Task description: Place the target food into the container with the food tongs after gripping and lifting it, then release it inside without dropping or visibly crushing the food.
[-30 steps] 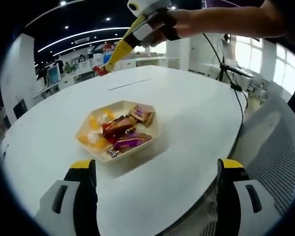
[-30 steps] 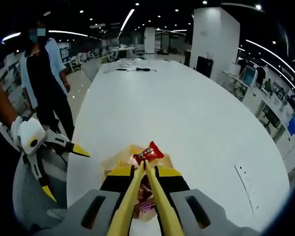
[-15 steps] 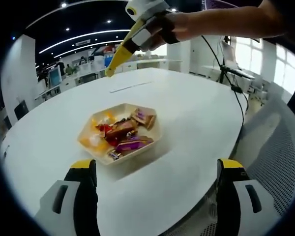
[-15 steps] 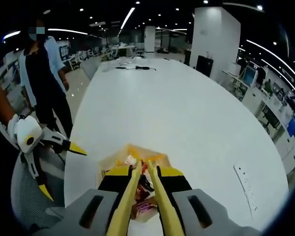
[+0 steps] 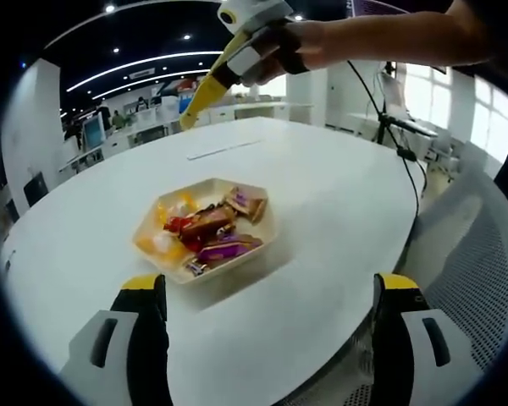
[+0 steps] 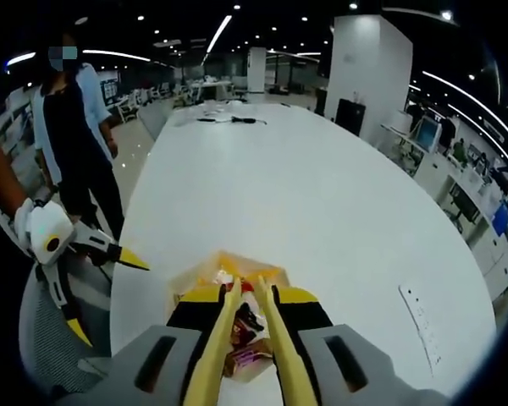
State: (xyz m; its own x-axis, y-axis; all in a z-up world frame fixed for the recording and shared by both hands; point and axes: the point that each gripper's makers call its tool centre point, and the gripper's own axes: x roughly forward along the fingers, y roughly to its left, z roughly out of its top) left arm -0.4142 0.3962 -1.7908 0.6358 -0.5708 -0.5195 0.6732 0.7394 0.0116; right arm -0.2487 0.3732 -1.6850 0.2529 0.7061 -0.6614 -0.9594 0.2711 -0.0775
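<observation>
Here one container (image 5: 205, 227) holds several wrapped candies (image 5: 210, 222).

Your left gripper (image 5: 271, 338) hangs over the near edge of the white table (image 5: 339, 194), jaws set wide apart, nothing between them. Just beyond them, a cream tray (image 5: 205, 227) sits near that edge, holding wrapped snacks (image 5: 210, 228) in red, brown, purple and yellow. Your right hand (image 5: 288, 38) holds the yellow tongs (image 5: 207, 85) high above the table's far side, tips pointing down-left.
</observation>
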